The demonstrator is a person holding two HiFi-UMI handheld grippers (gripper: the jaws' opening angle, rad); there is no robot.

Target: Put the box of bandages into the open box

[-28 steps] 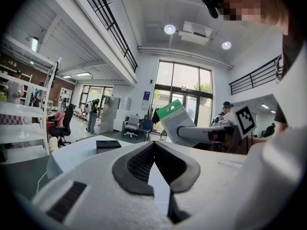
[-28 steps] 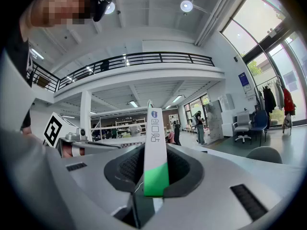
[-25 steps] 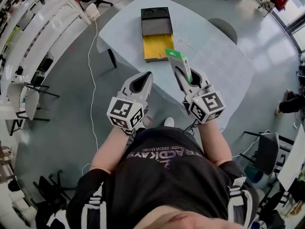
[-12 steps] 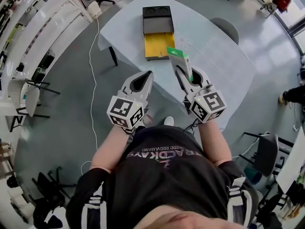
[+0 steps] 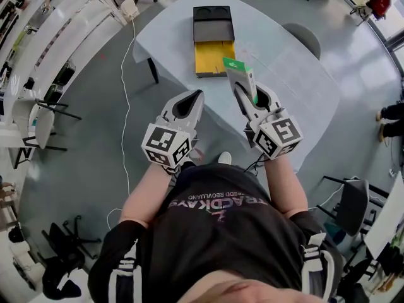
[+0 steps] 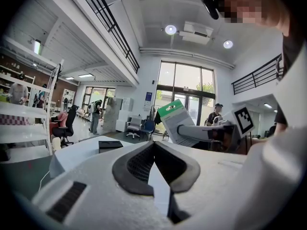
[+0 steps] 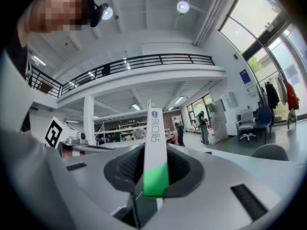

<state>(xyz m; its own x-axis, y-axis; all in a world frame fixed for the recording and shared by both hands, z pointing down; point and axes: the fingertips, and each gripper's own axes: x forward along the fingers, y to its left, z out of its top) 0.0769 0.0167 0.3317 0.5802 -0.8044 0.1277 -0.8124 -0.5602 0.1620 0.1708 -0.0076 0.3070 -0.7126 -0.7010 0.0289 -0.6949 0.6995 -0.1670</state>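
The open box [image 5: 213, 40] lies on the pale table [image 5: 284, 74], its black half at the far end and its yellow inside nearer me. In the left gripper view it is a dark flat shape [image 6: 110, 144] on the table. The green-and-white box of bandages [image 5: 238, 74] stands on edge in my right gripper [image 5: 243, 95], which is shut on it, in the air over the table's near edge and short of the open box. The right gripper view has its narrow side [image 7: 156, 143] pinched between the pads. My left gripper [image 5: 184, 108] hangs beside it, shut and empty [image 6: 154, 148].
A grey chair [image 5: 298, 36] stands at the table's far right side. A white cable [image 5: 124, 87] runs across the floor to the left of the table. More chairs [image 5: 38, 128] and long desks line the left; another chair [image 5: 350, 201] is at the right.
Both grippers and the box of bandages keep their places. Only the head view has shifted slightly, so the table sits a little higher and further right in the picture.
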